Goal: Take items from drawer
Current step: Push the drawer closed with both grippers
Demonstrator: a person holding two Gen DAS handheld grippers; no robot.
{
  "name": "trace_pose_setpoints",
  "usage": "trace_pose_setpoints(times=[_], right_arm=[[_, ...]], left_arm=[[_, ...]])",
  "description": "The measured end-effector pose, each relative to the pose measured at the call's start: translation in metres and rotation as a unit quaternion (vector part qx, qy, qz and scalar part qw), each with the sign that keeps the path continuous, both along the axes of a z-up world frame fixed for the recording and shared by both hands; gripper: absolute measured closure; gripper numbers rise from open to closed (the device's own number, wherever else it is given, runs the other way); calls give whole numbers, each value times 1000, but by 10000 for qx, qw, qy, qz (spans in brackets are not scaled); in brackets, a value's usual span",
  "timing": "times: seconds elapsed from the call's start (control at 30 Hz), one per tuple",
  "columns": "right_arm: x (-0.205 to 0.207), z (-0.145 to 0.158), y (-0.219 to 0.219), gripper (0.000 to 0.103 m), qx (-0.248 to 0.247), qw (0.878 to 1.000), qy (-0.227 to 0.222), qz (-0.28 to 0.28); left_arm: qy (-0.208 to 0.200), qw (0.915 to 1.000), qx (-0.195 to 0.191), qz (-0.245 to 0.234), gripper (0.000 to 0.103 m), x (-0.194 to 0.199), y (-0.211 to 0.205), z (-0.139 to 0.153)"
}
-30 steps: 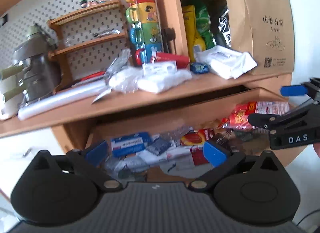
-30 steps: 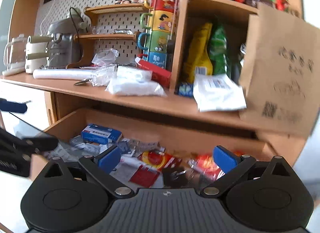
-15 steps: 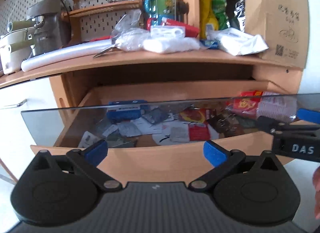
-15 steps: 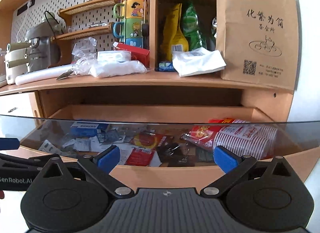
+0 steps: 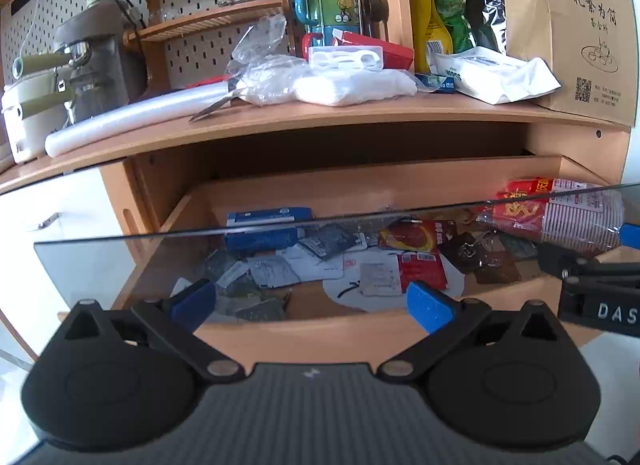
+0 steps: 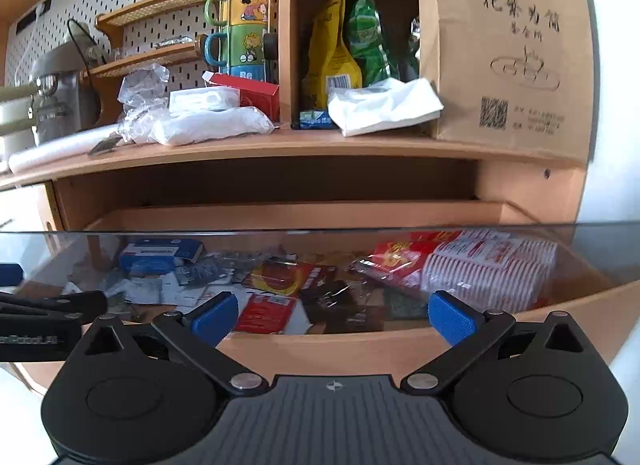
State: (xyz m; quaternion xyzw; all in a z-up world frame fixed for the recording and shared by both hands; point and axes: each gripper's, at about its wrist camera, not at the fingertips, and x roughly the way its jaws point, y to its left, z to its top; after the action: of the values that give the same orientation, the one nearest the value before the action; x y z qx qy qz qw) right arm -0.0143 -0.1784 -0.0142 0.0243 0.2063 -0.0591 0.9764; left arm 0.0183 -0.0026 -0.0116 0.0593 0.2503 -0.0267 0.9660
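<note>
Drawer (image 5: 360, 329) is out and full, but nothing is lifted yet: you've got both grippers hanging in front of it, left gripper (image 5: 311, 301) and right gripper (image 6: 334, 312), jaws spread wide, nothing between them. Ahead of your left jaws lies a blue box (image 5: 266, 227); just beyond your right jaws, a red packet (image 6: 265, 314), with a sleeve of striped cups (image 6: 490, 271) off to the right. Watch that glass front panel (image 6: 320, 249); you'll have to come in over its top edge.
</note>
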Motion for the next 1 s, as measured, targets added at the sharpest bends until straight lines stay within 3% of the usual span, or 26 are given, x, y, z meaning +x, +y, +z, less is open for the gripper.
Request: trace_pose_setpoints(times=[1.0], right_arm=[[95, -5, -6, 0, -181, 9997, -136, 128]], left_arm=[[-127, 9988, -466, 58, 0, 98, -14, -9]])
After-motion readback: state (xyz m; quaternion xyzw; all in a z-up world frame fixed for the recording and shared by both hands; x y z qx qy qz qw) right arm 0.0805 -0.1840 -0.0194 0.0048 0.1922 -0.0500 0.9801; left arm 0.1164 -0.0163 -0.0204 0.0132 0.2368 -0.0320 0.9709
